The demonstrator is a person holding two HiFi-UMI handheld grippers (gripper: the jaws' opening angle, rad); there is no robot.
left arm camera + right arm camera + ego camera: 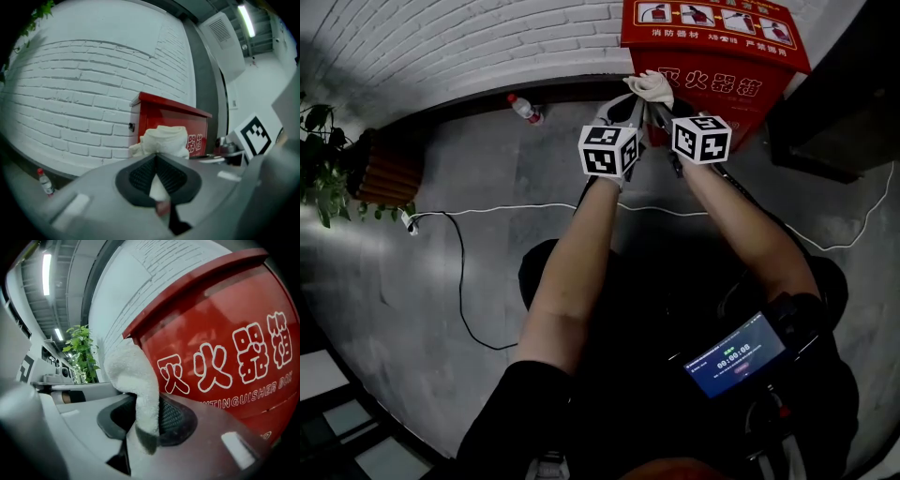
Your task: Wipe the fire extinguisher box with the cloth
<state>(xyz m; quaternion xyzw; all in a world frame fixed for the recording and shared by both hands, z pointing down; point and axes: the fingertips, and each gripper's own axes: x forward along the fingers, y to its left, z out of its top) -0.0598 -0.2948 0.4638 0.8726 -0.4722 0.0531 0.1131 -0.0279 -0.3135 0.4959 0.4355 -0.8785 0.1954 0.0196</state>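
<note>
Both tongs are clenched on the same cloth (650, 86), so the left tongs (157, 165) and right tongs (146, 420) each pinch a fold of it. It's bunched up at 12 o'clock, at the front of the red fire extinguisher box (722, 42), by the left corner just under the lid's lip. There's plenty of bare floor (487, 159) out toward 9 o'clock. Only a water bottle (525, 110) stands at 11 along the brick wall (487, 37), and a white cable (534, 207) crosses the floor.
</note>
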